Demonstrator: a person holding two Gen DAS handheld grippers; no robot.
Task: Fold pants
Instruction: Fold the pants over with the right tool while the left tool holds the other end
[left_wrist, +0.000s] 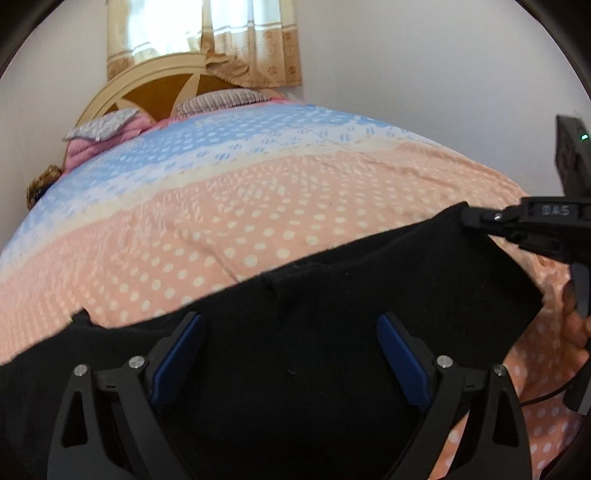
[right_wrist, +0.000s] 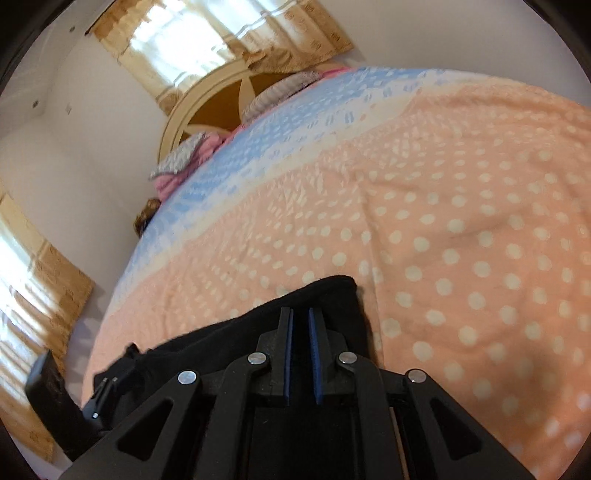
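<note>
Black pants (left_wrist: 332, 280) lie across the near part of a bedspread (left_wrist: 258, 206) that is peach with white dots and has a blue band. My left gripper (left_wrist: 291, 332) hovers over the pants, its blue pads (left_wrist: 177, 362) wide apart and pressing on nothing. My right gripper (left_wrist: 467, 218) comes in from the right and pinches the far right corner of the pants. In the right wrist view, the right gripper (right_wrist: 300, 314) has its pads nearly together, with the black pants (right_wrist: 332, 295) caught between them.
The bed runs back to a cream and brown headboard (left_wrist: 159, 85) with pillows (left_wrist: 99, 125) against it. Curtains (left_wrist: 203, 33) hang on the wall behind. A person's hand (left_wrist: 576, 328) holds the right tool at the frame's right edge.
</note>
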